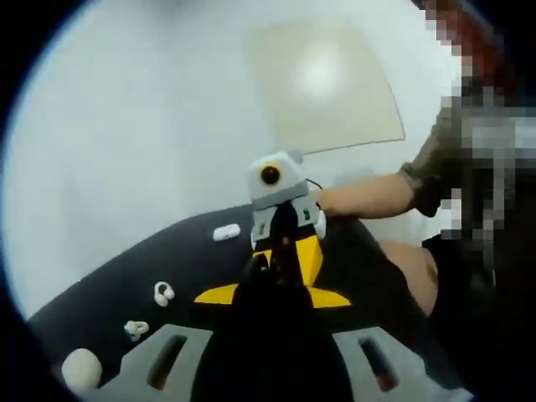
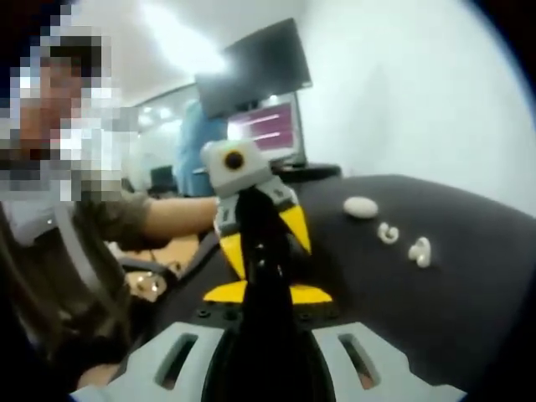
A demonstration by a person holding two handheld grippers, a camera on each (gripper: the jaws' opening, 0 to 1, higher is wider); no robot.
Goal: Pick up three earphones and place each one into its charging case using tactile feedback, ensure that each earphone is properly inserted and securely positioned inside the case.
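Currently you are holding the left gripper point(image 1: 270, 360) over the near edge of the dark mat point(image 1: 193, 260). Its two grey jaw bases are standing well apart, but a black mass is lying between them and hiding the tips, so whether the jaws are apart or together cannot be told. Over the middle of the mat, the right gripper point(image 1: 280, 243) is facing the left one, its yellow-and-black front pointing toward the camera. Its own view is showing the same black mass between its grey jaw bases, so its state cannot be told either.

Three white earphones are lying on the mat. One earphone point(image 1: 226, 233) is resting near the mat's far edge, just beside the right gripper. A second earphone point(image 1: 163, 293) and a third earphone point(image 1: 136, 329) are sitting further along the mat, close to each other but apart. Beyond them, a white oval charging case point(image 1: 81, 368) is resting near the mat's corner. Off the mat, a person's forearm point(image 1: 368, 197) is reaching in behind the right gripper.
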